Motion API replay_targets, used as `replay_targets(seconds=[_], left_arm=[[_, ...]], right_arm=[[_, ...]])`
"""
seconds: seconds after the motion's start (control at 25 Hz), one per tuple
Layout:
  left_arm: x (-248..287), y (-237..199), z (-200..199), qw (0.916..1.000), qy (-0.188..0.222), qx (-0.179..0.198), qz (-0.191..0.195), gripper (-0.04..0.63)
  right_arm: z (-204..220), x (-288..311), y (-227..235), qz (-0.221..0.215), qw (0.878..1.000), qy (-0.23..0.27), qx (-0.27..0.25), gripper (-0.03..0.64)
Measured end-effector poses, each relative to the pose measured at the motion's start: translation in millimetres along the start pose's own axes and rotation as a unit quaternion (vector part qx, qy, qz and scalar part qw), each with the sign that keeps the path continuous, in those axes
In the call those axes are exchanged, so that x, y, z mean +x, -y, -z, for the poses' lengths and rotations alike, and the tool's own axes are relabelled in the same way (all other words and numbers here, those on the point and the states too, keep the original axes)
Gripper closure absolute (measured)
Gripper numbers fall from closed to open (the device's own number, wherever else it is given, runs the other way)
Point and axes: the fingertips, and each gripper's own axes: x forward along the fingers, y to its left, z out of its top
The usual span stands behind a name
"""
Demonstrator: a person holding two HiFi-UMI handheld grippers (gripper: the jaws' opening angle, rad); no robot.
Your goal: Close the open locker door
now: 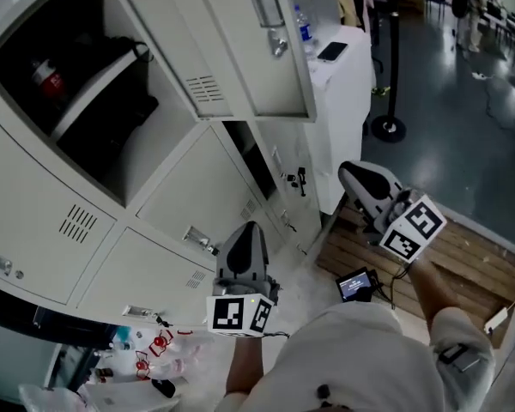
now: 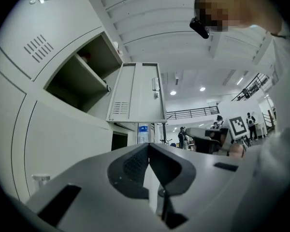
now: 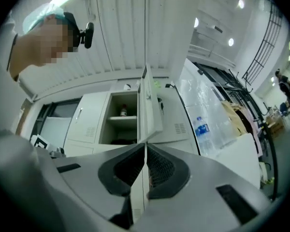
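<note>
The open locker door (image 1: 232, 41) swings out from the upper row of white lockers, its inner side facing me. Beside it the open compartment (image 1: 77, 84) holds a dark bag and a red item on a shelf. My left gripper (image 1: 247, 230) is shut and empty, low in front of the lower lockers, well below the door. My right gripper (image 1: 348, 172) is also shut and empty, off to the right of the lockers. In the left gripper view the door (image 2: 137, 93) stands above the shut jaws. In the right gripper view the door (image 3: 147, 105) shows almost edge-on above the jaws.
A wooden pallet (image 1: 463, 256) lies at the right, with a small screen device (image 1: 356, 283) at its near corner. A white cabinet (image 1: 343, 75) carries a phone and a water bottle (image 1: 305, 31). A stanchion base (image 1: 388, 129) stands beyond. Bags and clutter (image 1: 154, 350) lie at the lower left.
</note>
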Motion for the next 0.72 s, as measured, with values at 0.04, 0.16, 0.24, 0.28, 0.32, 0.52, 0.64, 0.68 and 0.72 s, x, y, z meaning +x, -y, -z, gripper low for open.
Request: replay_targets(seconds=[0.04, 0.16, 0.24, 0.28, 0.32, 0.52, 0.64, 0.68, 0.72], left_arm=[[8, 1, -10, 0.9999, 0.007, 0.008, -0.008, 0.588], [27, 3, -39, 0.9986, 0.025, 0.029, -0.035, 0.588], [37, 4, -56, 0.997, 0.035, 0.042, -0.056, 0.588], [41, 5, -63, 0.996, 0.039, 0.047, -0.065, 0.588], [45, 6, -70, 0.995, 0.043, 0.053, -0.074, 0.588], [57, 13, -96, 0.9892, 0.051, 0.083, -0.109, 0.588], [61, 19, -103, 0.9859, 0.054, 0.1, -0.123, 0.588], [62, 22, -103, 0.9852, 0.054, 0.103, -0.126, 0.588], [62, 24, -102, 0.9846, 0.053, 0.104, -0.13, 0.588]], right_arm=[[-19, 10, 9, -0.017, 1.0, 0.016, -0.002, 0.586], [-70, 36, 26, -0.065, 0.996, 0.058, -0.011, 0.584], [-100, 50, 30, -0.104, 0.992, 0.074, -0.025, 0.584], [-113, 57, 30, -0.122, 0.989, 0.08, -0.035, 0.584], [-126, 64, 31, -0.138, 0.986, 0.085, -0.045, 0.584], [-176, 95, 30, -0.237, 0.966, 0.092, -0.04, 0.483], [-200, 115, 25, -0.313, 0.946, 0.085, -0.003, 0.436], [-208, 122, 23, -0.336, 0.938, 0.084, 0.002, 0.425], [-214, 129, 23, -0.355, 0.931, 0.082, 0.01, 0.417]])
